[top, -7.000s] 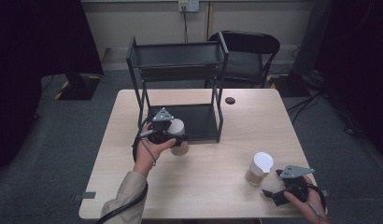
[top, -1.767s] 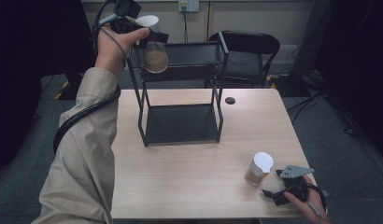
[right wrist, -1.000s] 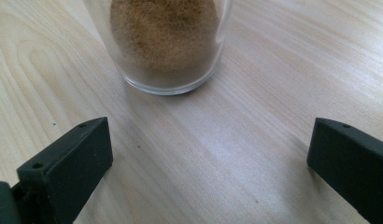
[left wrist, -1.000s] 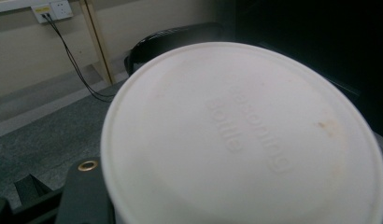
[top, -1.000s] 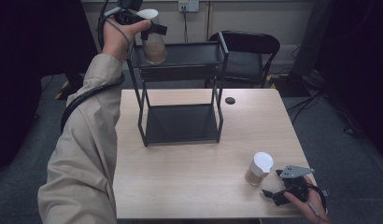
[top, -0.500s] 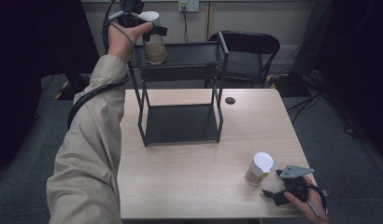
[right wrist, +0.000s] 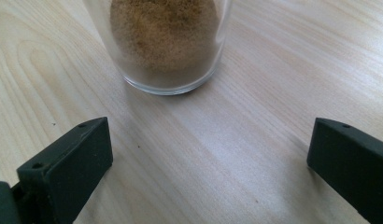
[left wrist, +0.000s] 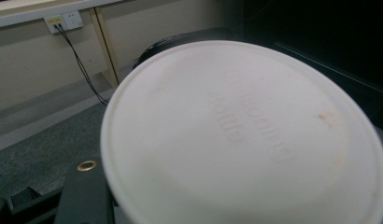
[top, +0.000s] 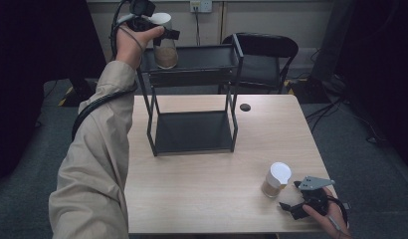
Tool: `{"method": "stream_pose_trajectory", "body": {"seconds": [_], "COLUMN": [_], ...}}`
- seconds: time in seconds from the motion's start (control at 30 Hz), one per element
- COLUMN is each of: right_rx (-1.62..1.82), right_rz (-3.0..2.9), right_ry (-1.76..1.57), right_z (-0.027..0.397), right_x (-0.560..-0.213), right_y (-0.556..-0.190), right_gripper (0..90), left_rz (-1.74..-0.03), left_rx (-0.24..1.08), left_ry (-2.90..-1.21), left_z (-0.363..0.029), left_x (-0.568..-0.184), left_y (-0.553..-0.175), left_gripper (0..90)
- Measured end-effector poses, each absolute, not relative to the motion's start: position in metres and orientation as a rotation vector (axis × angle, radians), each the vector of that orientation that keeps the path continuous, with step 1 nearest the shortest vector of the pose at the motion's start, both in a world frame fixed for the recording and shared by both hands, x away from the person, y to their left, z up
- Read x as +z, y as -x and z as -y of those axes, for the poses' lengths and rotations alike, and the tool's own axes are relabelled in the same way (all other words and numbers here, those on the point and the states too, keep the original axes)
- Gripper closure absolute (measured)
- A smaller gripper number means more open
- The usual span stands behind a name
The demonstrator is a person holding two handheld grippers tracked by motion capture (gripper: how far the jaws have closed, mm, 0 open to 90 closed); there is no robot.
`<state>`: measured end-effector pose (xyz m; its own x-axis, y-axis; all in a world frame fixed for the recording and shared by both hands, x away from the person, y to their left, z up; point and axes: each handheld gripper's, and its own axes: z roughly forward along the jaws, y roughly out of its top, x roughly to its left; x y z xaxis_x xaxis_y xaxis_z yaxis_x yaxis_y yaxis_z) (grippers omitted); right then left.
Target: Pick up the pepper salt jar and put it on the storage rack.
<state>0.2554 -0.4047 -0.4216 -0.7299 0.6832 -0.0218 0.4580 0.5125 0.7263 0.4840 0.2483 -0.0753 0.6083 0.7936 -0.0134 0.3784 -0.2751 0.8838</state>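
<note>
Jar (top: 165, 47) with its white lid rides clenched in my left gripper (top: 159, 31) over the rack's top shelf (top: 207, 57), poised for setting down. Right gripper (top: 296, 199) rests spread wide beside the second jar (top: 276, 180) on the table (top: 202, 194).

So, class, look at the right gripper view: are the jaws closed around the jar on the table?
No, the right gripper stands open, and the jar sits on the table beyond its jaws.
</note>
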Motion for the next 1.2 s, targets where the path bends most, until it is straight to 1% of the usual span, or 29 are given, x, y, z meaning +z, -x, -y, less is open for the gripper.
{"method": "stream_pose_trajectory", "body": {"seconds": [0.03, 0.07, 0.1, 0.17, 0.23, 0.27, 0.37, 0.47, 0.8, 0.87, 1.2], "right_rx": [1.043, 1.043, 1.044, 1.043, 1.044, 1.044, 1.044, 1.043, 1.043, 1.043, 1.043], "right_rz": [-2.452, -2.452, -2.453, -2.452, -2.452, -2.452, -2.452, -2.452, -2.452, -2.452, -2.452], "right_ry": [-0.956, -0.956, -0.956, -0.956, -0.956, -0.956, -0.955, -0.956, -0.955, -0.955, -0.955], "right_z": [0.405, 0.405, 0.405, 0.405, 0.405, 0.405, 0.405, 0.405, 0.405, 0.405, 0.405], "right_x": [-0.422, -0.422, -0.422, -0.422, -0.422, -0.422, -0.422, -0.422, -0.422, -0.422, -0.422], "right_y": [-0.255, -0.255, -0.255, -0.255, -0.255, -0.255, -0.255, -0.255, -0.255, -0.255, -0.254], "right_gripper": [0.0, 0.0, 0.0, 0.0, 0.0, 0.0, 0.0, 0.0, 0.0, 0.0, 0.0], "left_rz": [-0.946, -0.951, -0.956, -0.962, -0.989, -0.996, -1.003, -1.018, -0.995, -0.983, -0.961], "left_rx": [0.543, 0.538, 0.560, 0.562, 0.551, 0.556, 0.552, 0.560, 0.547, 0.526, 0.504], "left_ry": [-1.877, -1.869, -1.880, -1.876, -1.857, -1.848, -1.839, -1.820, -1.774, -1.753, -1.754], "left_z": [-0.249, -0.249, -0.245, -0.243, -0.241, -0.240, -0.240, -0.241, -0.254, -0.259, -0.267], "left_x": [-0.076, -0.076, -0.076, -0.076, -0.078, -0.078, -0.079, -0.081, -0.091, -0.095, -0.106], "left_y": [-0.484, -0.484, -0.483, -0.482, -0.481, -0.478, -0.475, -0.469, -0.449, -0.443, -0.428], "left_gripper": [31.5, 31.5, 25.5, 16.6, 9.9, 7.7, 6.4, 1.4, 0.5, 0.5, 0.8]}}
